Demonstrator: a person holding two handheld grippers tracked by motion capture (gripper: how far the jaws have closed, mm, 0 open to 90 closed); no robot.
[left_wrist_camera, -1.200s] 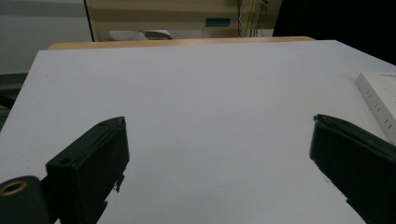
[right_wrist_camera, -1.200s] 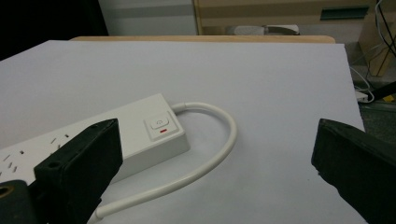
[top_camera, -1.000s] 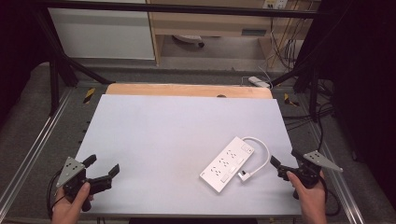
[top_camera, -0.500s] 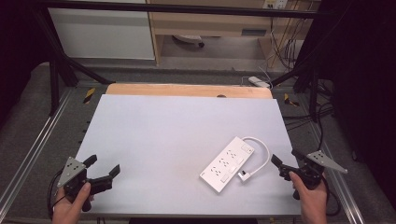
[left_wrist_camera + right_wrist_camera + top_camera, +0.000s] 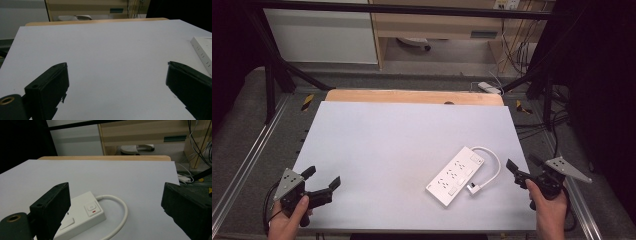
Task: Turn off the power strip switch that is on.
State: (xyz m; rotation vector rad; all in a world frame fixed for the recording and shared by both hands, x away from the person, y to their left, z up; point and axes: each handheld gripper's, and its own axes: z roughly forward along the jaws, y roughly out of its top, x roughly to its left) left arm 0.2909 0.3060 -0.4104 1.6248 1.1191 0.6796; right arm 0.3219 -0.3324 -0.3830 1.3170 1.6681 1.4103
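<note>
Power strip (image 5: pixel 456 175), white, lies flat on the worktop (image 5: pixel 402 145) toward its right edge, nearer the front than the back, set at a slant so that one end points to the front and the other to the back right corner. Its switch with a small red mark sits at the back end, plain in the right gripper view (image 5: pixel 80 216). A short white cord (image 5: pixel 492 167) leaves that end, loops out toward the right edge and comes back to a white plug (image 5: pixel 473 187) lying just beside the strip's long side.

Right claw (image 5: pixel 523 169) hangs at the right edge of the worktop, just beside the cord's loop and apart from it; its jaws have just been closing a little, yet they stand wide apart with nothing between them, the strip and cord lying on the worktop beyond them. The hand (image 5: pixel 548 212) that holds it comes in at the front right corner.

Left claw (image 5: pixel 322 179) is over the front left corner, well apart from the strip, its jaws spread wide over bare worktop and gripping nothing. In the left gripper view one end of the strip (image 5: pixel 203 51) shows at the far right.

A strip of bare wood (image 5: pixel 412 96) runs along the back edge of the worktop.
</note>
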